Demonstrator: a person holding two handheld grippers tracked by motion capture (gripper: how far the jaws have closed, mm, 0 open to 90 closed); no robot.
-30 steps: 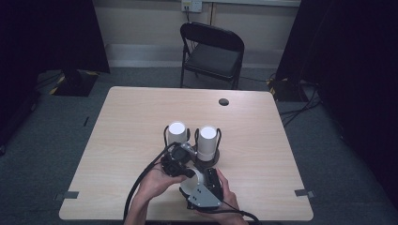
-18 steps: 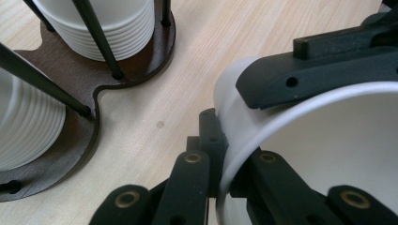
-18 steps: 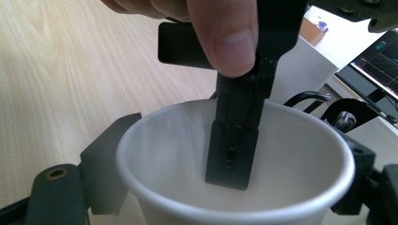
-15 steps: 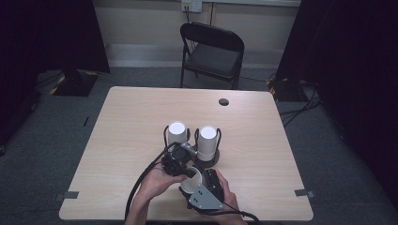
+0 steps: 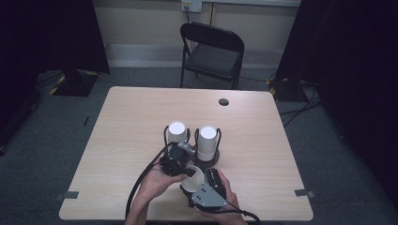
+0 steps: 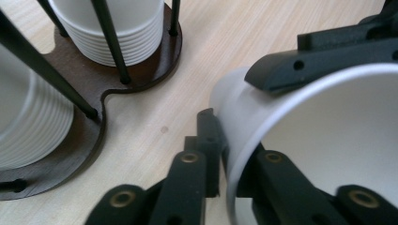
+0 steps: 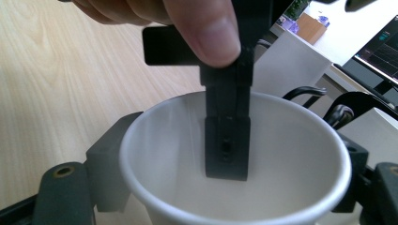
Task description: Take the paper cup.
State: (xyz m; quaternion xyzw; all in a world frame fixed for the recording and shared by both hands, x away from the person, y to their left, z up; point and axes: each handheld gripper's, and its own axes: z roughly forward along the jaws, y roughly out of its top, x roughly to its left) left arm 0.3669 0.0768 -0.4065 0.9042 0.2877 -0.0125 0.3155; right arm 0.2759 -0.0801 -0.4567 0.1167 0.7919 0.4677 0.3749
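A black folding chair (image 5: 213, 49) stood beyond the table (image 5: 122, 126) at 12 o'clock; a round cable hole (image 5: 224, 101) sat in the tabletop toward 1 o'clock, a wall outlet (image 5: 191, 4) behind

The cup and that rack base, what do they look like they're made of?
The cup looks like thin white paper with a matte finish: its wall is slim and the lip is rolled, though plastic can't be ruled out. The rack base seems to be dark brown stained wood or fibreboard, flat and cleanly cut at the edge, with thin black rods, probably metal, standing in it.
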